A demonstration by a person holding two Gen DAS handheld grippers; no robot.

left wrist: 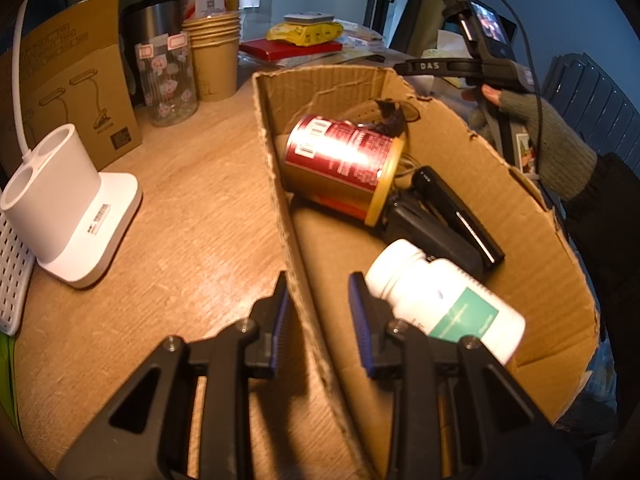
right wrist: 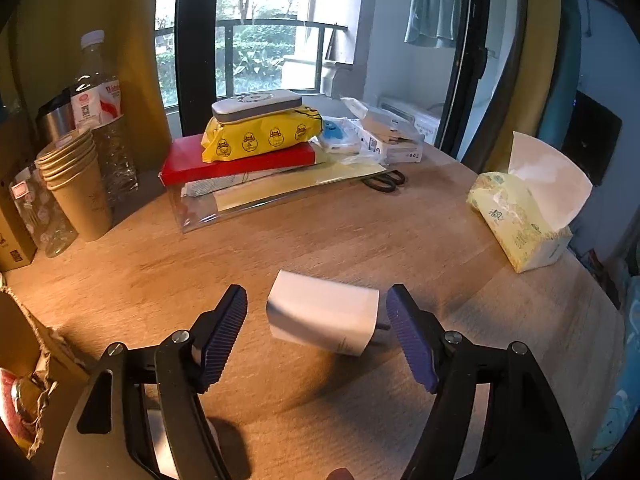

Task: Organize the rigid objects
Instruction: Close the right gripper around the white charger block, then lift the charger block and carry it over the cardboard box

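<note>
A cardboard box [left wrist: 532, 216] lies on the wooden table and holds a red and gold can [left wrist: 340, 164] on its side, a black stapler [left wrist: 444, 220] and a white pill bottle [left wrist: 444, 300] with a green label. My left gripper [left wrist: 318, 308] is open, its fingers astride the box's left wall, one pad beside the bottle. In the right wrist view a white charger plug [right wrist: 324, 312] lies on the table. My right gripper [right wrist: 316, 332] is open, with the plug between its fingers and not touched. The box corner [right wrist: 24, 344] shows at the left.
A white lamp base [left wrist: 68, 204], a cardboard carton [left wrist: 76, 80], a floral glass jar [left wrist: 168, 80], stacked paper cups [right wrist: 76, 184] and a water bottle [right wrist: 104, 112] stand at the left. A pile with a red box [right wrist: 240, 160], scissors [right wrist: 384, 180] and a tissue pack [right wrist: 524, 216] sit farther back.
</note>
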